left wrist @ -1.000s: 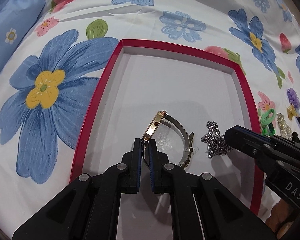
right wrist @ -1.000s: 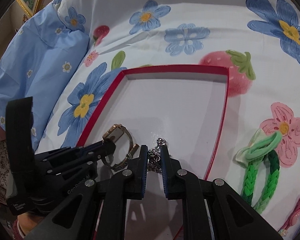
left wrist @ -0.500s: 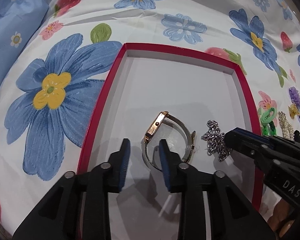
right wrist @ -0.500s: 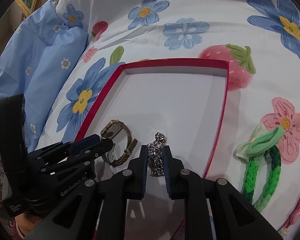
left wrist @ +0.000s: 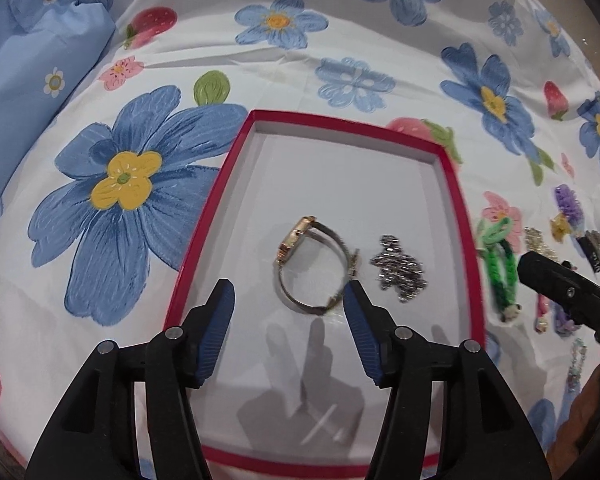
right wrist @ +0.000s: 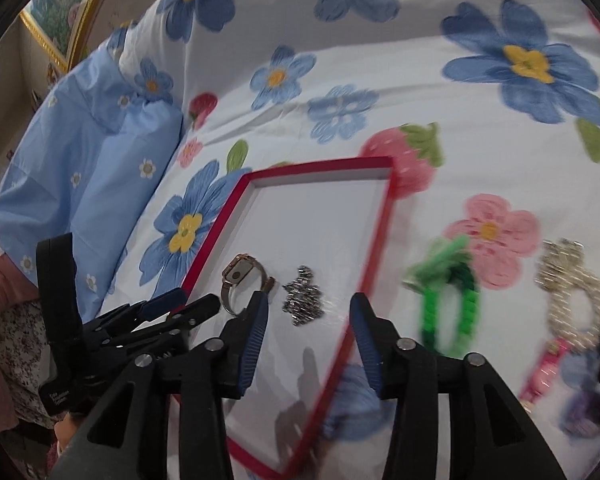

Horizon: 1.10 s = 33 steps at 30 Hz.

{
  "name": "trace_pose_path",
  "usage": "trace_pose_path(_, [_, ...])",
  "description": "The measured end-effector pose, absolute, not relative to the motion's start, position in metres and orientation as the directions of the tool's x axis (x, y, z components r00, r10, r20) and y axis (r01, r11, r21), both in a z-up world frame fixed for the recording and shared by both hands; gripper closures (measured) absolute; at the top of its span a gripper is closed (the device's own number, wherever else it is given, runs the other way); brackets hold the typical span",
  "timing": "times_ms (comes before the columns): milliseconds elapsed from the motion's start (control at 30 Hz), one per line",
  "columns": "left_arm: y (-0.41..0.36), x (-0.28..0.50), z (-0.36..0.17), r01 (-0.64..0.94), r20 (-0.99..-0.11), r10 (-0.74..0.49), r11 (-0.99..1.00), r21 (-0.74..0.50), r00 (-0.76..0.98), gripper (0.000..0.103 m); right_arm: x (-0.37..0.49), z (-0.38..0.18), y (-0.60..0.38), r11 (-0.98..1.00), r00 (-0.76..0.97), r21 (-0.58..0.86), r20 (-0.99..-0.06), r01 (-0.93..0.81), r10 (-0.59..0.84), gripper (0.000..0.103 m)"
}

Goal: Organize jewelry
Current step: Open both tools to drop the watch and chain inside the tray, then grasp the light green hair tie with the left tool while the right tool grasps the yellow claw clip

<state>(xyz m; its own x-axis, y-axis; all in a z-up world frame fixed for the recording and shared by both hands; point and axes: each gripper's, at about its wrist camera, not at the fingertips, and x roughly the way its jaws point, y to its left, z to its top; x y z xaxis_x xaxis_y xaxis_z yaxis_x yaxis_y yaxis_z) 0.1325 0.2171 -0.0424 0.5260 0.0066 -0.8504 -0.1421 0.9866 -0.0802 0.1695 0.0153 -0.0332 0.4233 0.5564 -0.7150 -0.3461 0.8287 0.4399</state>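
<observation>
A red-rimmed white tray (left wrist: 216, 184) (right wrist: 374, 240) lies on the flowered bedspread. In it lie a gold wristwatch (left wrist: 312, 266) (right wrist: 244, 280) and, just to its right, a heap of silver chain (left wrist: 398, 268) (right wrist: 303, 302). My left gripper (left wrist: 286, 300) is open and empty, just short of the watch. My right gripper (right wrist: 308, 312) is open and empty, above the chain and the tray's right rim; it also shows in the left wrist view (left wrist: 568, 292). The left gripper shows in the right wrist view (right wrist: 168, 308).
Right of the tray lie a green braided hair tie (left wrist: 500, 264) (right wrist: 448, 296), a pearl piece (right wrist: 572, 288), a pink item (right wrist: 544, 372) and a purple hair piece (left wrist: 568, 200). A blue pillow (right wrist: 92, 168) sits at the left.
Both grippers opened and drew back. The left let go of the watch and the right let go of the chain; both pieces now lie in the tray. The right gripper swung rightward.
</observation>
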Motion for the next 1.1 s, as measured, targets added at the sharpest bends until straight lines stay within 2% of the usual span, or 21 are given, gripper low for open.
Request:
trace_pose_path(300, [0.172, 0.112, -0.012, -0.056, -0.816, -0.073, 0.99, -0.128, 0.574, 0.042, 0.139, -0.014, -0.061, 0.878, 0.53, 0.399, -0.701, -0.263, 0.477, 0.057])
trace_pose_path(567, [0.116, 0.109, -0.003, 0.064, -0.808, -0.123, 0.992, -0.106, 0.576, 0.04, 0.117, -0.015, -0.125, 0.911, 0.579, 0.377, -0.71, -0.169, 0.401, 0.057])
trace_pose_path(967, [0.075, 0.139, -0.013, 0.154, -0.829, -0.128, 0.987, -0.051, 0.544, 0.04, 0.117, -0.024, -0.183, 0.929, 0.615, 0.362, -0.714, -0.085, 0.334, 0.057])
trace_pose_path(1100, [0.067, 0.161, -0.016, 0.207, -0.831, -0.177, 0.975, -0.076, 0.527, 0.04, 0.135, -0.027, -0.19, 0.939, 0.619, 0.332, -0.721, -0.086, 0.312, 0.057])
